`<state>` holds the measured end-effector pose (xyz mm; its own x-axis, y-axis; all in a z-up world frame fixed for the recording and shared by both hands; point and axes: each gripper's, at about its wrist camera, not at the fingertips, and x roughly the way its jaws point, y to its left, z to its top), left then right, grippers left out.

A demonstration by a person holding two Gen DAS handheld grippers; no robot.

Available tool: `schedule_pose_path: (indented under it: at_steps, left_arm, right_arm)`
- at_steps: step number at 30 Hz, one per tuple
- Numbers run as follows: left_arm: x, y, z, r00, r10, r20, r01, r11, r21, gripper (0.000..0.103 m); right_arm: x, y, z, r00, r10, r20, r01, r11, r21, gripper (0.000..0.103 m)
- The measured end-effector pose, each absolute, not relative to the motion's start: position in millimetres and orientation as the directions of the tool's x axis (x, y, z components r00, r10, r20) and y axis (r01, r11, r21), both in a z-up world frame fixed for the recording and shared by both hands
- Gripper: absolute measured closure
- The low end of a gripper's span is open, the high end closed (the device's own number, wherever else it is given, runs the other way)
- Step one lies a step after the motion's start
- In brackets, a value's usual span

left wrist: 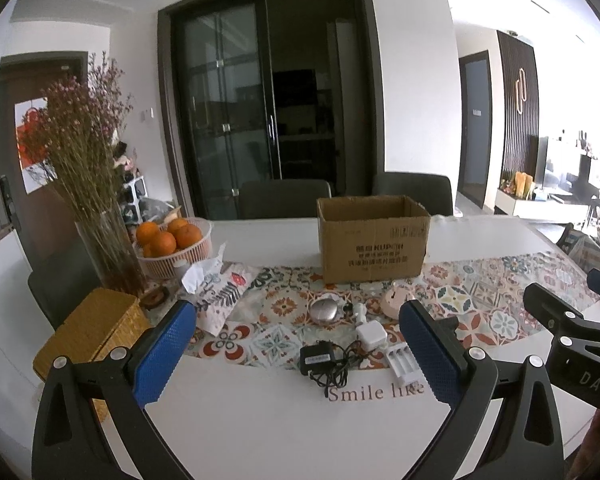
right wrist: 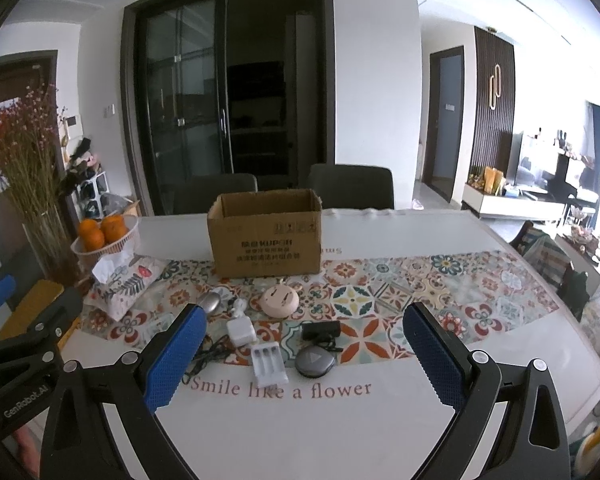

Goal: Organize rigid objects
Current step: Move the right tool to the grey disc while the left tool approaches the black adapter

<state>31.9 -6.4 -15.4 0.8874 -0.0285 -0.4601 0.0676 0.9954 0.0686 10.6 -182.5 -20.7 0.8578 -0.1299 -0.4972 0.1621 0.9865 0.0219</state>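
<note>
An open cardboard box [left wrist: 374, 238] [right wrist: 266, 234] stands on the patterned runner. In front of it lie small rigid items: a silver oval case [left wrist: 324, 311] [right wrist: 209, 303], a white plug cube [left wrist: 371, 334] [right wrist: 241, 332], a white battery charger [left wrist: 403, 363] [right wrist: 269, 362], a black adapter with cable [left wrist: 318, 360], a pink round gadget [right wrist: 279, 300] [left wrist: 392, 300], a second black adapter [right wrist: 321, 330] and a grey round device [right wrist: 314, 361]. My left gripper [left wrist: 296, 344] and right gripper [right wrist: 304, 344] are both open and empty, hovering at the table's near edge.
A basket of oranges [left wrist: 174, 246] [right wrist: 106, 236], a glass vase of dried flowers [left wrist: 108, 252], a patterned tissue pack [left wrist: 220, 292] [right wrist: 126, 284] and a wicker box [left wrist: 94, 328] stand at the left. Two chairs [left wrist: 286, 198] stand behind the table [left wrist: 276, 428].
</note>
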Motion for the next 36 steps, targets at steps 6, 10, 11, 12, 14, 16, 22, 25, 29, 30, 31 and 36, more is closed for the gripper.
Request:
schedule_pose_path:
  at_steps: [6,10,11,12,14,16,22,25,29,30,31,36]
  left_arm:
    - [47,-10,-31,0.858,-0.029,-0.514,0.076,0.995,0.071,0.0]
    - [58,-13,-41,0.844,-0.025,-0.536,0.077,0.994,0.074,0.0]
    - [63,-14,-46,0.839,-0.024,-0.544,0.077,0.994,0.075,0.0]
    - [66,-15,-48,0.834,-0.024,-0.552,0.078,0.994,0.075,0.0]
    - [74,-16,-55,0.826,-0.028,-0.563,0.081,0.994,0.069,0.0]
    - [82,-17,-64,0.815,-0.028,-0.578,0.079,0.995,0.064,0.0]
    - [103,-21,-89,0.775,-0.008,-0.632,0.069,0.995,0.072,0.0]
    - [113,-23,-102,0.758,-0.003,-0.652,0.066,0.995,0.072,0.0]
    - [126,-24,-120,0.736,-0.01,-0.676,0.068,0.996,0.059,0.0]
    - [130,-25,-126,0.732,-0.012,-0.681,0.072,0.996,0.06,0.0]
    - [133,-25,-130,0.727,-0.015,-0.686,0.078,0.995,0.062,0.0]
    - [151,-30,-150,0.714,-0.019,-0.7,0.103,0.992,0.078,0.0]
  right_arm:
    - [23,-187,-33,0.824,-0.114,-0.555,0.159,0.987,0.034,0.003]
    - [36,-190,-47,0.799,-0.103,-0.593,0.158,0.987,0.041,0.003]
    - [39,-191,-50,0.793,-0.1,-0.601,0.157,0.987,0.043,0.003]
    - [43,-192,-54,0.787,-0.099,-0.609,0.159,0.986,0.045,0.003]
    - [50,-194,-61,0.775,-0.093,-0.625,0.16,0.986,0.052,0.003]
    - [58,-194,-68,0.766,-0.09,-0.637,0.162,0.985,0.055,0.003]
    - [82,-197,-93,0.736,-0.088,-0.672,0.168,0.984,0.054,0.003]
    - [91,-200,-106,0.72,-0.091,-0.688,0.174,0.983,0.053,0.003]
    - [104,-200,-126,0.692,-0.071,-0.718,0.173,0.982,0.069,0.003]
    - [107,-201,-130,0.687,-0.068,-0.723,0.173,0.982,0.072,0.003]
    - [110,-201,-135,0.682,-0.067,-0.729,0.174,0.982,0.072,0.003]
    - [124,-204,-158,0.658,-0.069,-0.75,0.184,0.98,0.07,0.003]
